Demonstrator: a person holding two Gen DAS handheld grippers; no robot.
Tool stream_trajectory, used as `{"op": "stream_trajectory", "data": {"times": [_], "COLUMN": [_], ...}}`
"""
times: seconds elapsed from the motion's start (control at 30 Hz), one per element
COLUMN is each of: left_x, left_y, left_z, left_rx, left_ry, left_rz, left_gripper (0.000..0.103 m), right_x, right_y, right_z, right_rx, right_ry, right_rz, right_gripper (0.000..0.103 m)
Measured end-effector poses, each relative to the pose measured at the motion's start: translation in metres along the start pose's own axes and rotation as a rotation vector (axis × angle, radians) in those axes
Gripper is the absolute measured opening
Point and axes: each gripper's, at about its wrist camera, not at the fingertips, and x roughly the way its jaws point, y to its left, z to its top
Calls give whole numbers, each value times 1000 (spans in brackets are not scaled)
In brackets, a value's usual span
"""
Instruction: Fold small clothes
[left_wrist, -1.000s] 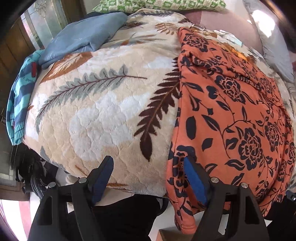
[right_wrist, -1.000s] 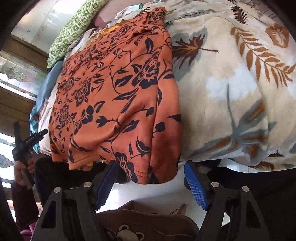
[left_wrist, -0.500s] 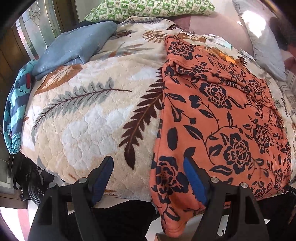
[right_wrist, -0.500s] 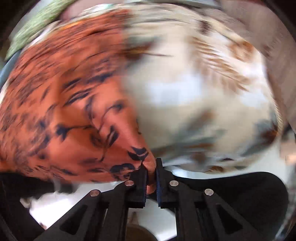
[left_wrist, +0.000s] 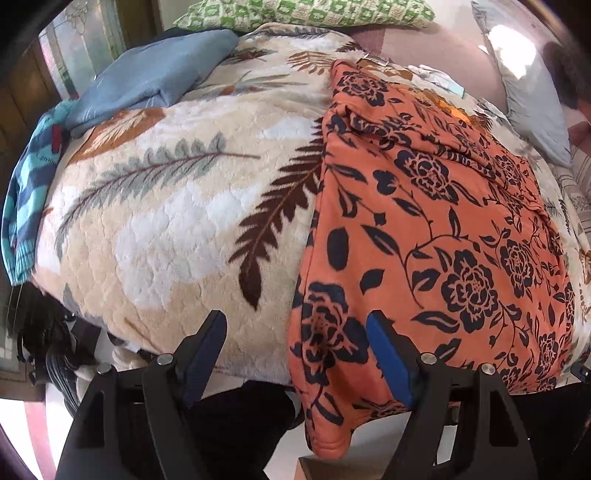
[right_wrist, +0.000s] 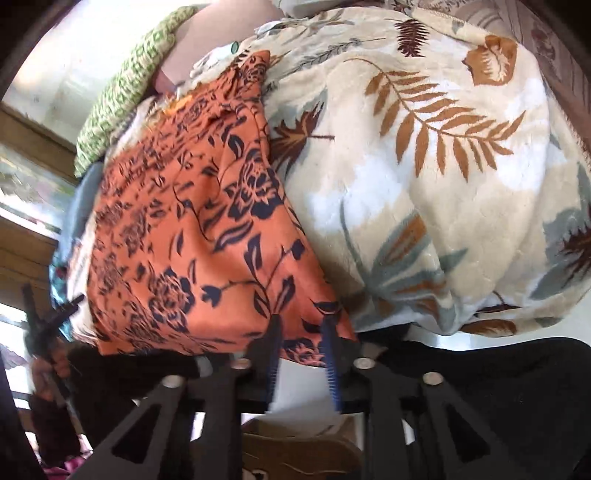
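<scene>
An orange garment (left_wrist: 424, 229) with dark blue flowers lies flat on a leaf-print blanket (left_wrist: 166, 229), its near hem hanging over the edge. My left gripper (left_wrist: 295, 321) is open at that hem, the garment's left corner between its blue pads without being pinched. In the right wrist view the same garment (right_wrist: 192, 236) lies to the left, and my right gripper (right_wrist: 301, 325) has its jaws opening around the right hem corner. The cloth sits loose in the narrow gap, apart from the pads. The left gripper (right_wrist: 44, 325) shows at the far left, held by a hand (right_wrist: 48, 373).
A folded blue cloth (left_wrist: 155, 77) and a teal striped garment (left_wrist: 26, 199) lie on the blanket's left side. A green patterned pillow (left_wrist: 306, 14) and a grey pillow (left_wrist: 524, 74) lie at the back. A brown box (right_wrist: 295, 454) stands on the floor below the right gripper.
The right gripper shut on the garment's right hem corner, pulled it sideways, and its jaws have now parted. The garment lies flatter and further left. The left gripper stayed open.
</scene>
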Motion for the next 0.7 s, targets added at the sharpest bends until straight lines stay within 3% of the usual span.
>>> {"op": "stream_trajectory", "data": {"times": [0.1,0.23,0.33,0.57,0.7], "left_x": [2,7,8,25,41], "left_y": [7,19,24,22,16], "left_z": [-13,-29,-40,-61,-71], "left_rx": [-60,-169,-220,-191,-154], "left_ry": [29,62,61,98,129], "left_rz": [-7,-18,-20,-47,-23], "left_gripper": [78,79,79,79,79], "right_x": [10,21,31,49,53], "right_y": [4,-2,-12,-12,-13], "right_z": [10,12,11,11,10], "right_rx": [1,7,47,60,72], "right_ry": [-9,-13,9,25,36], "right_rz": [-4,-35,2,56,77], "right_gripper": [60,60,60,60,60]}}
